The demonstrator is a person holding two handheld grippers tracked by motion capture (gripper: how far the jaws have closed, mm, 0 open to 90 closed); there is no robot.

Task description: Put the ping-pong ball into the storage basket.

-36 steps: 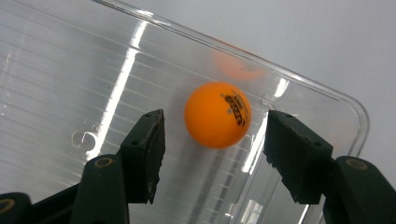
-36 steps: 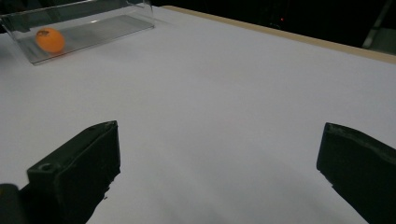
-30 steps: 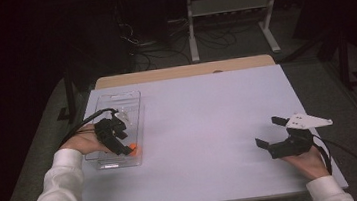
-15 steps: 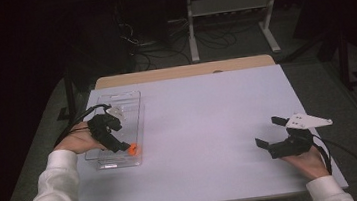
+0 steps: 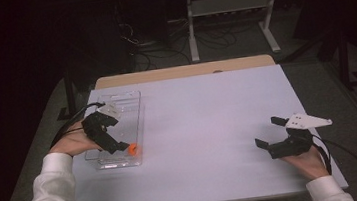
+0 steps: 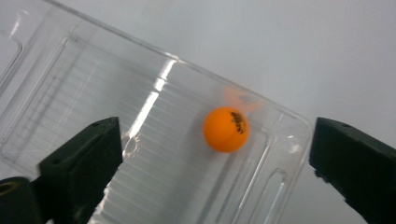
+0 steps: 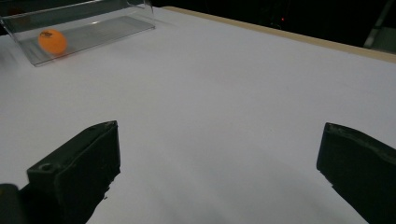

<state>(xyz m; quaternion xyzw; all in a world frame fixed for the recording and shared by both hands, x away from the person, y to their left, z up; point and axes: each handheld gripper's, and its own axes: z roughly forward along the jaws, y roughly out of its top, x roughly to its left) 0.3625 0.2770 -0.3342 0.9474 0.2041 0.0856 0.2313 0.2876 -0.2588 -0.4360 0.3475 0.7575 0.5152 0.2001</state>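
Lying in a clear tray (image 5: 132, 110) near the left edge of the worktop (image 5: 204, 128), an orange ball (image 5: 133, 148) sits at the tray's near end, close to its right wall. In the left gripper view the ball (image 6: 226, 129) rests on the tray's ribbed floor (image 6: 154, 154), dark print showing on its upper right side, and an orange smear of reflection lies on the plastic just above it. The left tool (image 5: 121, 147) hangs over that end of the tray, jaws spread wide, with the ball between them and touching neither; from the high view it is hard to tell how far above the tray the tips are. A hand (image 5: 73, 144) in a white sleeve (image 5: 51, 199) holds this tool from the worktop's left edge, and a black cable (image 5: 68, 127) loops off behind it.

The right tool (image 5: 270, 133) is near the worktop's near right corner, well apart from the tray, pointing left across the bare white surface. Its jaws also stand wide apart with nothing between them, as the right gripper view shows over plain worktop (image 7: 224, 116). A grey three-cornered plate (image 5: 309, 121) sits on top of it, and the right hand (image 5: 306, 160) grips it from behind. In the right gripper view the tray (image 7: 93, 32) and ball (image 7: 52, 41) appear far off at the upper left.

A tan strip (image 5: 183, 72) runs along the worktop's far edge.
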